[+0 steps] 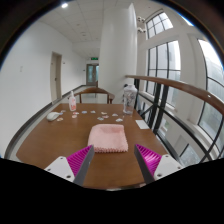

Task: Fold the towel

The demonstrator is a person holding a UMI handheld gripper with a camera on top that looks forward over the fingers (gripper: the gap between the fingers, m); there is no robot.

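Note:
A pink towel (108, 137) lies folded flat on the brown wooden table (45, 140), just ahead of my fingers and between their lines. My gripper (112, 157) is open and empty, its two magenta pads (80, 159) spread wide on either side of the towel's near edge. The fingers hover over the table and do not touch the towel.
A clear bottle (128, 98) stands at the far right of the table and a small pink bottle (72, 102) at the far left. Small items (100, 116) are scattered across the far part. A chair back (93, 93) stands beyond. Windows and a railing run along the right.

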